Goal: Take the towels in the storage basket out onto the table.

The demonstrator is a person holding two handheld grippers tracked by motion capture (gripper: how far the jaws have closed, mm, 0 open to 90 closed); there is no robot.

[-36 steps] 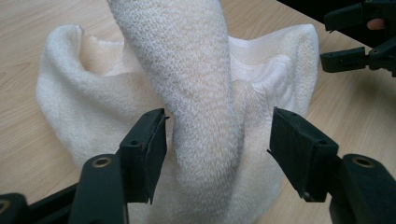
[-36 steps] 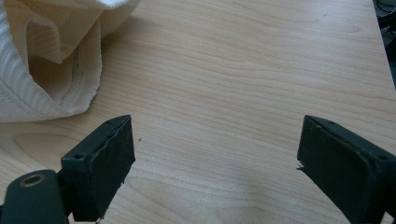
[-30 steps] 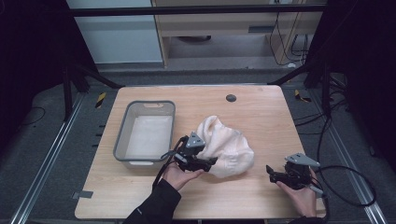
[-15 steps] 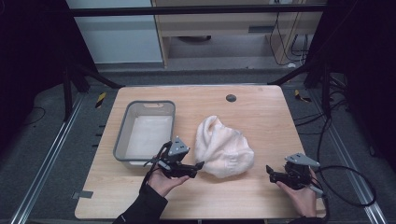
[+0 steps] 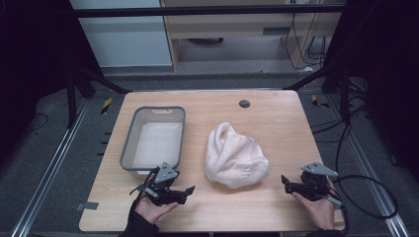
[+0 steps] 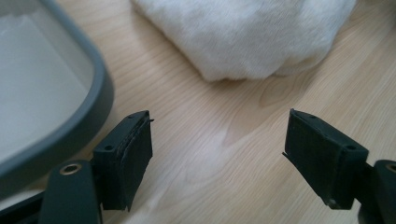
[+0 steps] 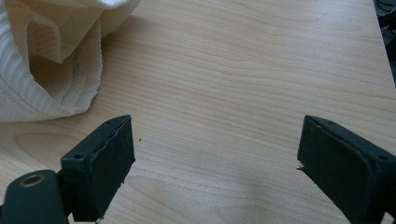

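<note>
The left gripper [image 5: 189,189] is released and holds nothing; its jaws have just been opening, and between them I see only bare wood of the tabletop [image 5: 276,118]; the white towel [image 5: 235,157] lies crumpled ahead of this gripper and a little to its right, near but not touching it; in the left gripper view the fluffy edge of the towel [image 6: 243,37] sits beyond the two black jaws, apart from both. The grey tub [image 5: 153,138] stands just beside the left gripper, on its left and slightly ahead; its rounded rim [image 6: 95,100] passes close to the left jaw, and something pale lies flat inside it.

The right gripper [image 5: 285,182] is also released, its jaws wide and empty above the tabletop; the towel lies to its left, near, with a gap of wood between; in the right gripper view a folded, ribbed part of the towel [image 7: 51,60] shows ahead of the left jaw, not touching it. A small dark round spot [image 5: 244,103] sits on the tabletop far beyond the towel.
</note>
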